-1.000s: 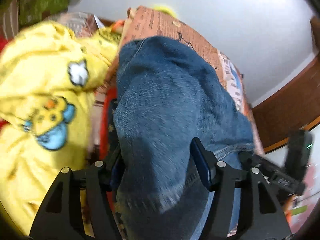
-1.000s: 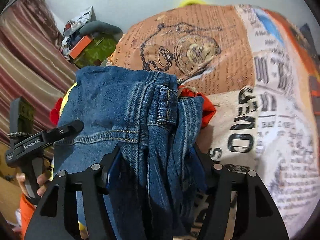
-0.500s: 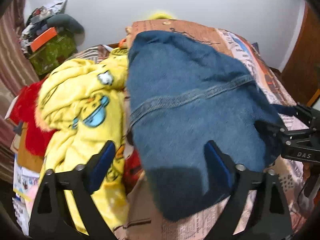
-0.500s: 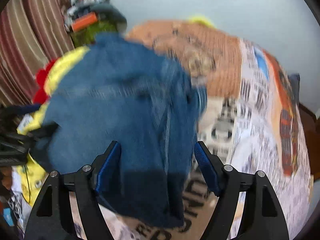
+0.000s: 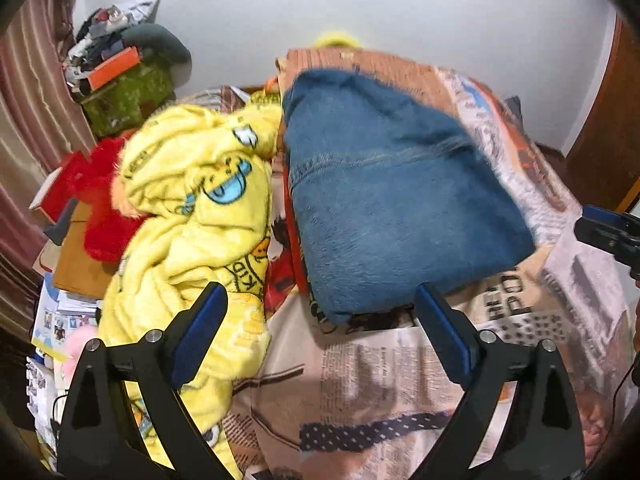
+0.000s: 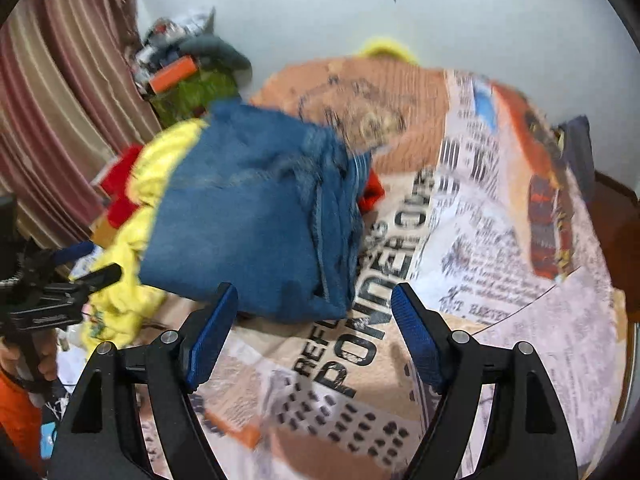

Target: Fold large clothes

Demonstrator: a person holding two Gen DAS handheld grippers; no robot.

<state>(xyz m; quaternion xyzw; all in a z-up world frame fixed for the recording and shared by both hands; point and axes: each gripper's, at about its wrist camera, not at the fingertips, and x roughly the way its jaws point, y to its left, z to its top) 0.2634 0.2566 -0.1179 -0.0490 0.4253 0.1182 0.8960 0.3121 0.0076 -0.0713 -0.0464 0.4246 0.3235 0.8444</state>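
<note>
- The jeans (image 5: 392,200) are thick blue denim, folded into a fat square pad with a stitched seam across the top. They lie on the bed (image 5: 400,384).
- The bed has a smooth sheet printed like old newspaper, with big black letters.
- A fluffy yellow blanket (image 5: 192,216) with a cartoon face lies bunched just beside the jeans.
- A fuzzy red cloth (image 5: 96,208) sits past it.
- The left gripper (image 5: 320,324) has its jaws spread wide, with nothing between them.
- The right gripper (image 6: 312,320) has just been opening its jaws. They are spread, and the jeans are not pinched.
</note>
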